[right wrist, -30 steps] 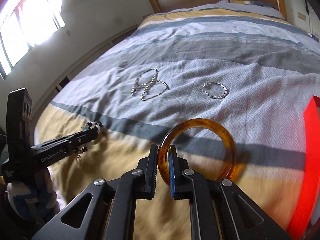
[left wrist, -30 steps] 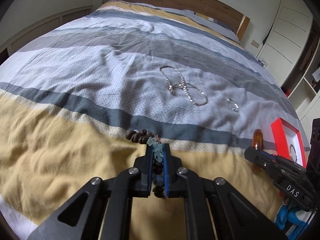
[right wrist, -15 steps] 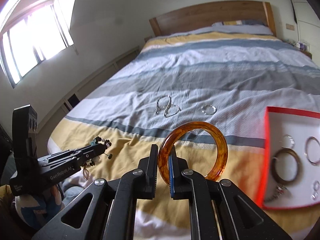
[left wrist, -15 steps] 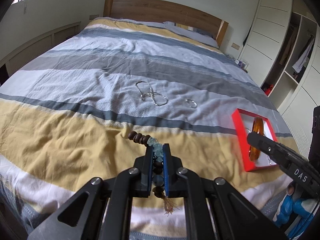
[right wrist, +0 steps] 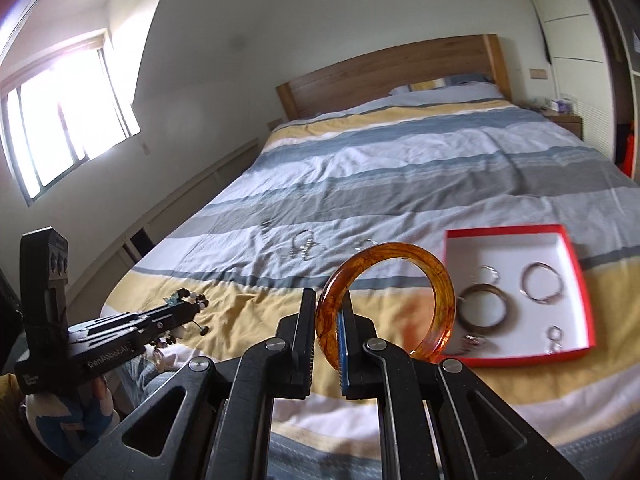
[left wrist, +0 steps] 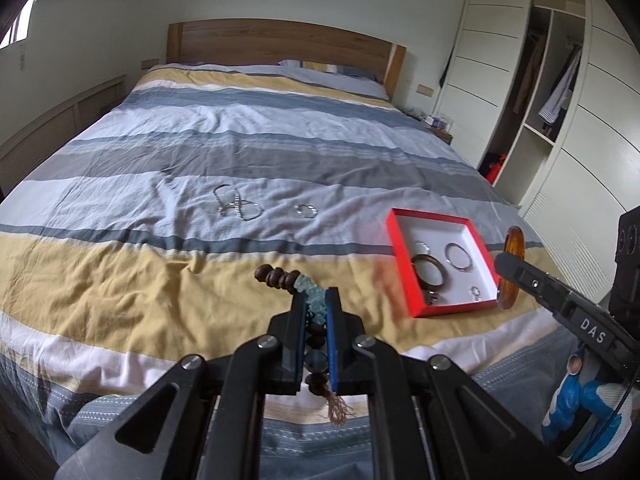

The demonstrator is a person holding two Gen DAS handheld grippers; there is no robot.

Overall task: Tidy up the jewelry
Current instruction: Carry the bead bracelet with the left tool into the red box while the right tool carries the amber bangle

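My left gripper (left wrist: 316, 300) is shut on a beaded bracelet (left wrist: 280, 277) of brown and pale blue beads with a tassel, held above the bed's yellow stripe. My right gripper (right wrist: 327, 300) is shut on an amber bangle (right wrist: 444, 288), held upright in the air left of the red jewelry box (right wrist: 580, 276). The box (left wrist: 394, 240) lies on the bed and holds several rings and a dark bangle (left wrist: 429, 272). A silver chain (left wrist: 236, 207) and a silver ring (left wrist: 306, 211) lie on the grey stripe.
The striped duvet (left wrist: 200, 140) covers a bed with a wooden headboard (left wrist: 280, 44). A white wardrobe (left wrist: 560, 100) stands at the right, a window (right wrist: 60, 120) at the left. The bed's foot edge lies just below both grippers.
Both grippers have lifted and drawn back from the bed with their jewelry held. The red box has come fully into view. The chain and ring have not moved.
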